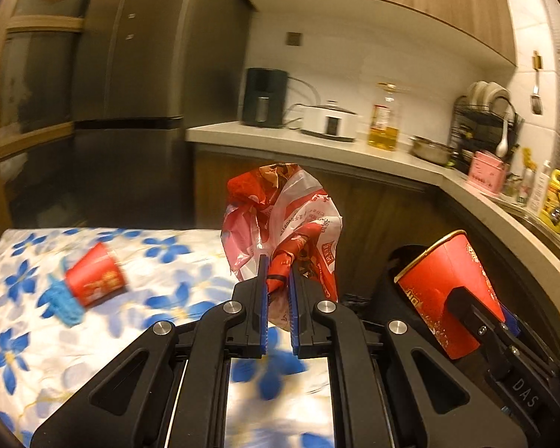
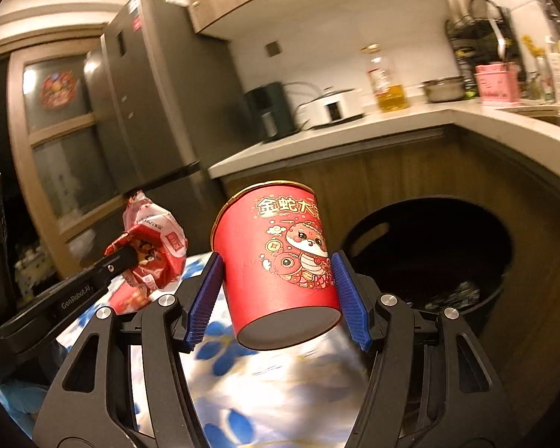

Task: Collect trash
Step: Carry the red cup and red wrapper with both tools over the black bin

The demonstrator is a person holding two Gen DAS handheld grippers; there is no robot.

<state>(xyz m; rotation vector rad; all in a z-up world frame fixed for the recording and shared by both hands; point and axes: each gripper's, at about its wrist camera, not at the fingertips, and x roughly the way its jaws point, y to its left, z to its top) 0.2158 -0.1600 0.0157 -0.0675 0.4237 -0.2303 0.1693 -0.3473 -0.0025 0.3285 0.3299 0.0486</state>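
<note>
Right claw (image 2: 276, 298) grips a red paper cup (image 2: 276, 261) above the flowered tablecloth (image 2: 280, 384).
Its blue pads (image 2: 205, 298) press both cup sides, the cup tilted, base toward the camera. The black bin (image 2: 448, 261) stands just right; the left claw (image 2: 128, 257) pinches a crumpled red-and-white wrapper (image 2: 156, 246).

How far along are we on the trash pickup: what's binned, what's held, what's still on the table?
Done: some dark trash already lies in the black bin.
In hand: the left gripper clamps a crumpled red-and-white bag; the right gripper holds a red paper cup, neither dropped yet.
Left: another red cup lying beside a blue scrap on the floral tablecloth.
</note>
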